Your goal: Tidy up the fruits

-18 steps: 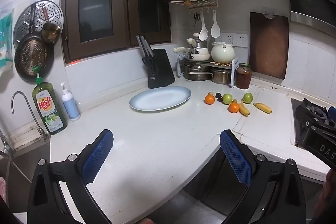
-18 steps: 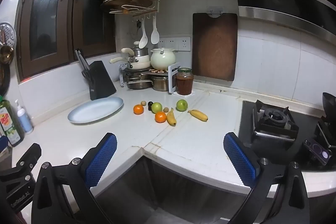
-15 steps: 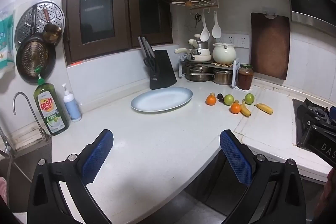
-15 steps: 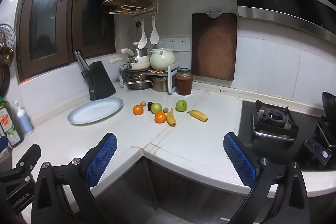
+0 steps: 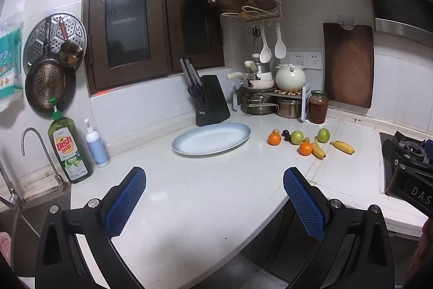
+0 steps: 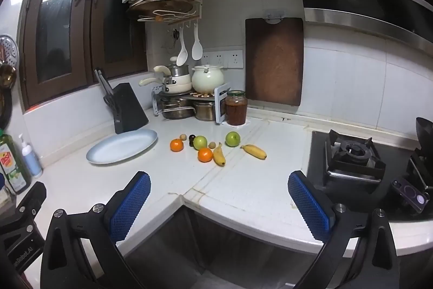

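Left gripper [image 5: 213,197] w/ blue textured pads spread wide, nothing between them, hovering over the white stone countertop [image 5: 203,194]. Right gripper [image 6: 219,199] likewise spread and empty, above the counter's front edge. Fruits lie loose on the counter, right of the empty pale blue oval plate [image 6: 121,146]: two oranges [image 6: 176,145], two green apples [image 6: 233,139], two yellow bananas [image 6: 253,151], a dark plum [image 6: 192,137] & small brown round ones. Amber glass jar [image 6: 236,111] stands behind them; gas burner [image 6: 354,153] far right.

plate [image 6: 121,146] lies left of the scattered fruits [image 6: 201,142]; jar [image 6: 236,107] stands behind them.
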The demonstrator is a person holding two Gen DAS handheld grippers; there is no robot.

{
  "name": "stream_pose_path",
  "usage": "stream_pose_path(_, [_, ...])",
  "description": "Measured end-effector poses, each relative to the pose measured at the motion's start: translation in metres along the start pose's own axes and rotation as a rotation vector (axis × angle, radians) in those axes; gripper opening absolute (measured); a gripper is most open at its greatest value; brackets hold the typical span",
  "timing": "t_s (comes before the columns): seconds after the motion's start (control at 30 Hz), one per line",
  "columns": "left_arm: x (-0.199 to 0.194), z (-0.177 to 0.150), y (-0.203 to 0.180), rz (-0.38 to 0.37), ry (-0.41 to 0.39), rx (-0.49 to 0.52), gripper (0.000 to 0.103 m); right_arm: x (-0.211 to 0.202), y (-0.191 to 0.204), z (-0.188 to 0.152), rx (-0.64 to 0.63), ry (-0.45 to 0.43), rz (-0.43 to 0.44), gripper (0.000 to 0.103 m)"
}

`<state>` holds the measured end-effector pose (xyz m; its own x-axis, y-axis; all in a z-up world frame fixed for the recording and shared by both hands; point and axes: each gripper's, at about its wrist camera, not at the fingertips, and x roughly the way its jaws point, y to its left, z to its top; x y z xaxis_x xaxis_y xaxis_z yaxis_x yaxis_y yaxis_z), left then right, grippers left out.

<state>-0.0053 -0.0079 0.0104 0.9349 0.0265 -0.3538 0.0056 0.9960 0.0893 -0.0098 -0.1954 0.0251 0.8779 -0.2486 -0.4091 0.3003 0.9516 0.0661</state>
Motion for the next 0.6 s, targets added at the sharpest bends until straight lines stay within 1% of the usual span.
stream_pose_path(0.6, [0.0019, 0.0047, -0.0073, -0.025, -0.014, 0.009, 0.103, 0.0019, -0.0061, 0.004, 0.02, -0.014, -0.011, 0.103])
